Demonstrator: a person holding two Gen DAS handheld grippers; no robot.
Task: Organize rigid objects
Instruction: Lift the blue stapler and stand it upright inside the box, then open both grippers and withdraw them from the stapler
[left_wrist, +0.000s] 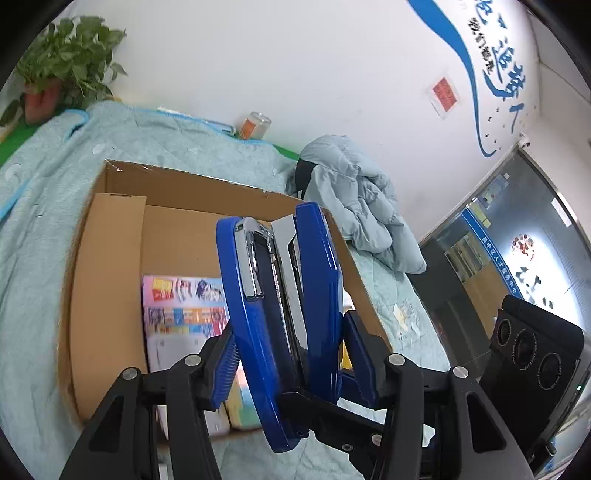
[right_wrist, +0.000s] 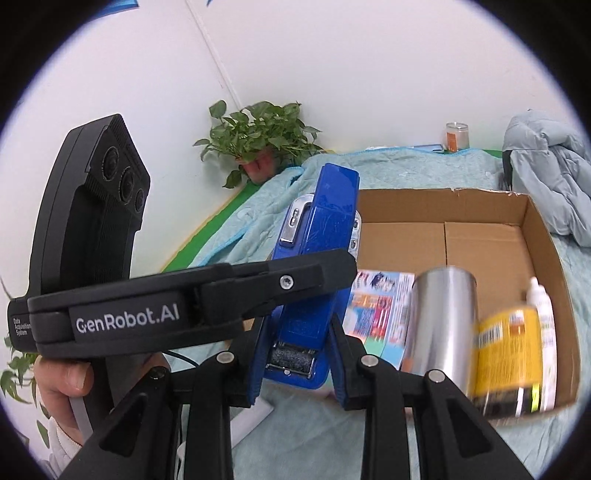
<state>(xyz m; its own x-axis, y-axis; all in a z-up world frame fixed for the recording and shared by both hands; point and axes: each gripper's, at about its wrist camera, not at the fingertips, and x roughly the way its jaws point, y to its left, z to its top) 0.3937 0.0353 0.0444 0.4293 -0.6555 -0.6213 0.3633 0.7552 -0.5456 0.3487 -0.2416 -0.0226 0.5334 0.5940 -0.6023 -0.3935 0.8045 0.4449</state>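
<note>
A blue stapler (left_wrist: 317, 280) with chrome parts hangs above the open cardboard box (left_wrist: 122, 221), long axis pointing away from me. My left gripper (left_wrist: 291, 350) is shut on it, a blue pad pressing on each flank. In the right wrist view the same stapler (right_wrist: 317, 236) stands between the pads of my right gripper (right_wrist: 299, 350), which is shut on its rear end. The left gripper's black body (right_wrist: 184, 306) crosses in front, held by a hand (right_wrist: 62, 384). The box (right_wrist: 480, 236) holds a colourful booklet (right_wrist: 380, 314), a steel cup (right_wrist: 443, 325), a yellow can (right_wrist: 509, 347) and a white bottle (right_wrist: 543, 306).
The box rests on a pale green quilt (left_wrist: 166, 140) against a white wall. A potted plant (right_wrist: 262, 136) stands in the corner, and a glass jar (left_wrist: 255, 125) sits by the wall. A grey-blue jacket (left_wrist: 354, 192) lies crumpled beside the box.
</note>
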